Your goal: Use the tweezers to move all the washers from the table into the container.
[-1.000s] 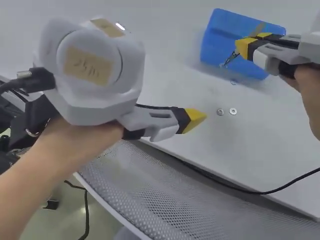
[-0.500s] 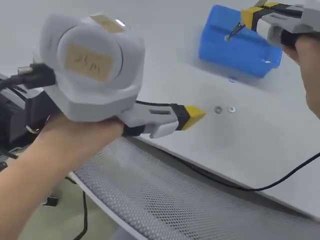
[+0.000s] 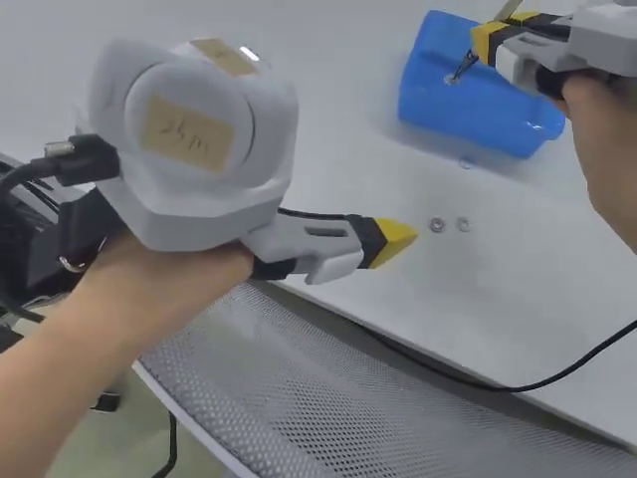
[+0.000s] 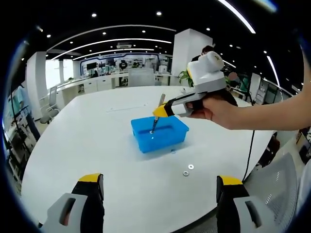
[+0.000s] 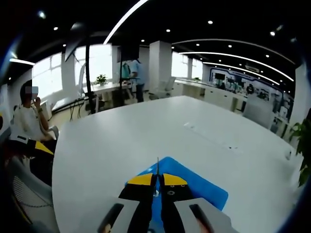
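My right gripper (image 3: 482,41) is shut on thin metal tweezers (image 3: 460,68). The tweezer tips hang over the inside of the blue container (image 3: 478,100); whether they hold a washer is too small to tell. Two washers (image 3: 436,226) (image 3: 463,224) lie side by side on the white table, nearer me than the container, and a third small one (image 3: 466,162) sits by its front wall. My left gripper (image 3: 393,239) hovers over the table's near edge, open and holding nothing. In the left gripper view the jaws (image 4: 159,179) stand wide apart, facing the container (image 4: 159,133).
The white table (image 3: 328,129) stretches wide around the container. A black cable (image 3: 478,376) runs along its near edge. A grey mesh chair back (image 3: 328,408) lies below the edge. Across the table in the right gripper view, a person (image 5: 29,121) sits at the left.
My right gripper has carried the tweezers from in front of the container's near wall to above its inside. The left gripper has stayed about where it was.
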Demonstrator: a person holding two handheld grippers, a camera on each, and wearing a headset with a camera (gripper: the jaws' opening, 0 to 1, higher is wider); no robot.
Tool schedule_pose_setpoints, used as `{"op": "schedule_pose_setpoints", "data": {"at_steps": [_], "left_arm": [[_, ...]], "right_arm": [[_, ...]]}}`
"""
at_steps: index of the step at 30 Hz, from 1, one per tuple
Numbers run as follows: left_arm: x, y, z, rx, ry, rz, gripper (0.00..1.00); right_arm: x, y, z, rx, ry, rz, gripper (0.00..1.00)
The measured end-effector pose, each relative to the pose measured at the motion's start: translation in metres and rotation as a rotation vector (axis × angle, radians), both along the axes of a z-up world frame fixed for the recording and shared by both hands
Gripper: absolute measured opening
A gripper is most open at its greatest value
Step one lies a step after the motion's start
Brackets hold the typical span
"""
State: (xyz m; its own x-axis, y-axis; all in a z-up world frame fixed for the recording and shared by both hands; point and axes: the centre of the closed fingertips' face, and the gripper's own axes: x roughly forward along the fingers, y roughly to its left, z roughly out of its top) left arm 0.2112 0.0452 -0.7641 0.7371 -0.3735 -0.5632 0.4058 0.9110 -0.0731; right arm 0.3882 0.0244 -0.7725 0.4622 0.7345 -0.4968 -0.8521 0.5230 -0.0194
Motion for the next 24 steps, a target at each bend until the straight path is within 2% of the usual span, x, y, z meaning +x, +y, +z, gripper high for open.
{"op": "schedule_pose_setpoints", "data": {"at_steps": [3, 10, 17, 24], "left_arm": [[0.003, 0.000, 0.002, -0.003, -0.008, -0.003, 0.99], [0.008, 0.003, 0.000, 0.002, -0.005, -0.006, 0.99], [0.010, 0.007, -0.004, 0.010, 0.006, -0.013, 0.99], [0.017, 0.014, -0.002, 0.014, -0.001, -0.011, 0.99]], "right_arm": [[0.002, 0.002, -0.006, -0.004, 0.013, -0.002, 0.01], [0.003, 0.007, -0.023, -0.022, 0.054, 0.008, 0.01], [0.007, 0.009, -0.030, -0.039, 0.045, 0.003, 0.01], [0.008, 0.013, -0.038, -0.051, 0.051, -0.002, 0.01]]}}
